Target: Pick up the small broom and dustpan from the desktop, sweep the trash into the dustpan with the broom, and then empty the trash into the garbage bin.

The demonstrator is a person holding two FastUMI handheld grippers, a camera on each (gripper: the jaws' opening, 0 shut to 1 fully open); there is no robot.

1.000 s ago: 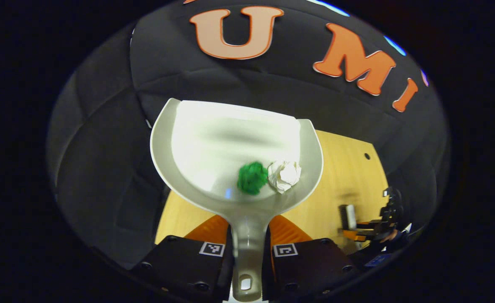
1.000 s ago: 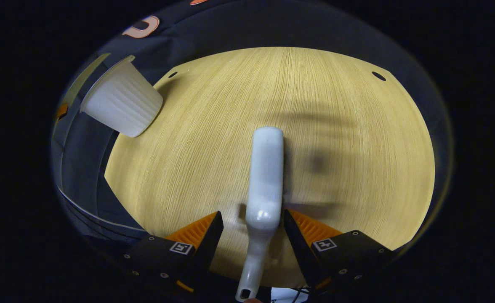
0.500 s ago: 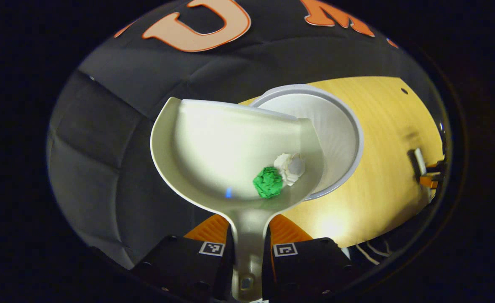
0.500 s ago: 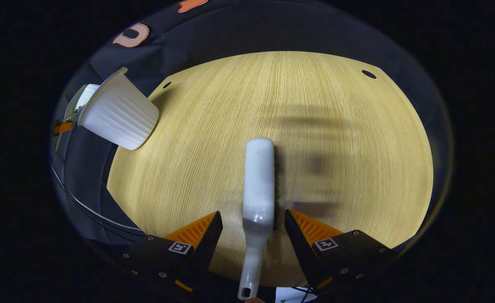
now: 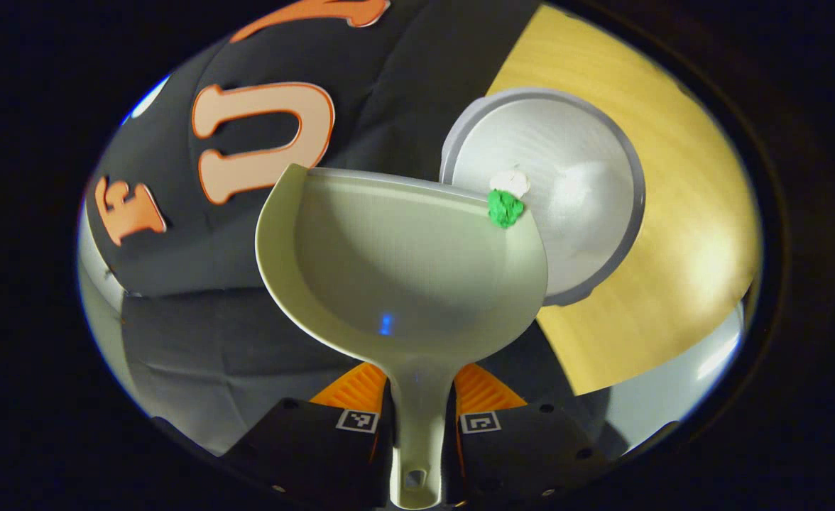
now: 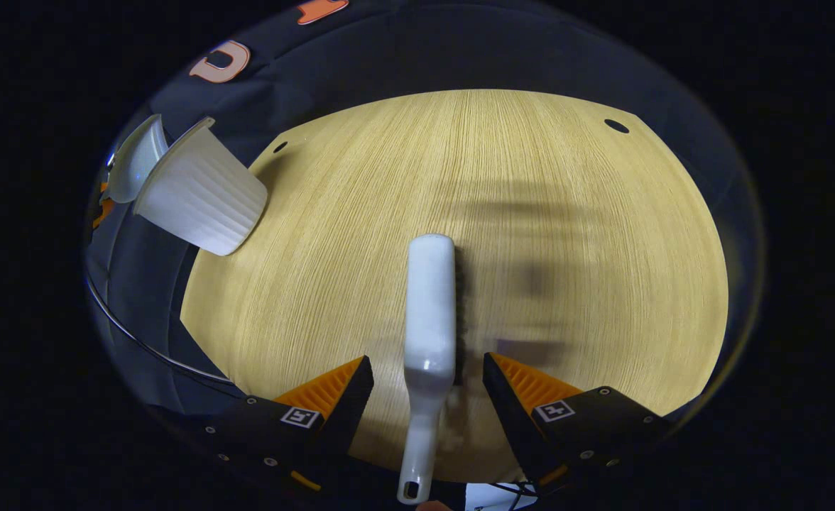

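Two fingers of my left hand-held gripper (image 5: 417, 397) press on the neck of the pale plastic dustpan (image 5: 396, 262) at the bottom of the left gripper view, one on each side of the handle, so I hold it firmly; the pan is tipped forward with its front lip over the round white garbage bin (image 5: 566, 234); the green crumpled paper ball (image 5: 505, 208) sits right at the lip's right corner, and the white crumpled paper ball (image 5: 510, 182) is just past it, over the bin's inside; I cannot tell whether either ball has left the pan's edge; the bin stands on the light wooden counter (image 5: 680, 234) near its edge.

On the right gripper view, my right hand-held gripper (image 6: 428, 390) stands wide, its fingers apart on either side of the small white-backed broom (image 6: 429, 312) with a gap on both sides; the broom's handle runs down between them and I cannot tell what supports it; its dark bristles show along the right side, over the counter (image 6: 361, 213); farther off at the left the ribbed white bin (image 6: 201, 195) stands at the counter's corner, with the dustpan (image 6: 133, 160) tilted just behind its rim.
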